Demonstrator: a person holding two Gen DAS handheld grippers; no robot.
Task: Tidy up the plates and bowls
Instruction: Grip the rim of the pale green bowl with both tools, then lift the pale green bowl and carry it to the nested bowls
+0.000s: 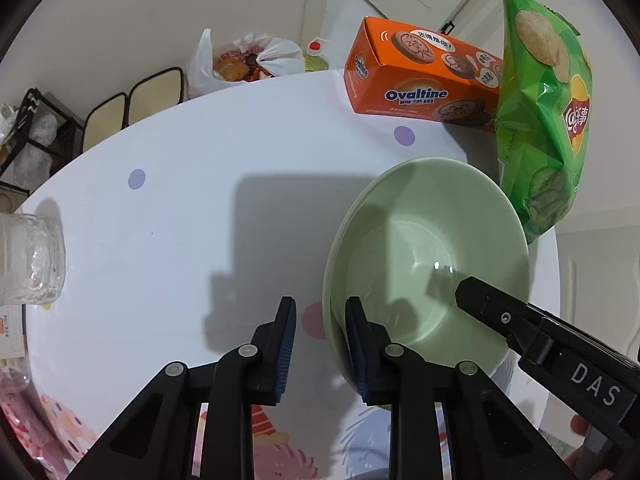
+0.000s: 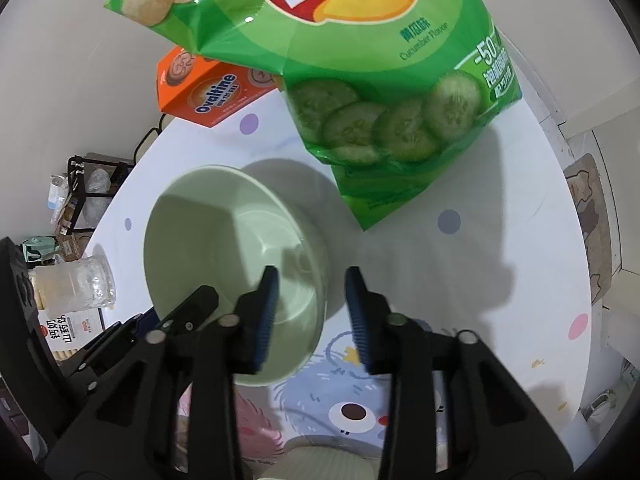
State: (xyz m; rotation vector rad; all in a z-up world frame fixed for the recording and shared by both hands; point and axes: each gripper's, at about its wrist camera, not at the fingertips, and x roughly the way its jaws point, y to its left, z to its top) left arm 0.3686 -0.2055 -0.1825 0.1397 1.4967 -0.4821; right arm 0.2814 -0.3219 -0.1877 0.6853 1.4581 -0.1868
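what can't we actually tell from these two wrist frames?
- Left wrist view: whether the left claw pads press the green bowl rim; the pad faces are turned away.
- Right wrist view: the right claw straddles the bowl's rim, but motion blur hides contact.
- Both views: whether it is one bowl or a stack; a doubled rim edge hints at two.
- Jar contents: cut off by the frame edge.

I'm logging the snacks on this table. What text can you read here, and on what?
"Ovaltine": orange box, on its side and its end.
"Lay's": chip bag, partly cut off at the top.
"Cucumber Flavor": same bag, under the logo.
"-50": same bag, right edge; the rest is cut off.
"DAS": right tongs.
Chinese print on the box, the bag and the white packet: too small to read with certainty.
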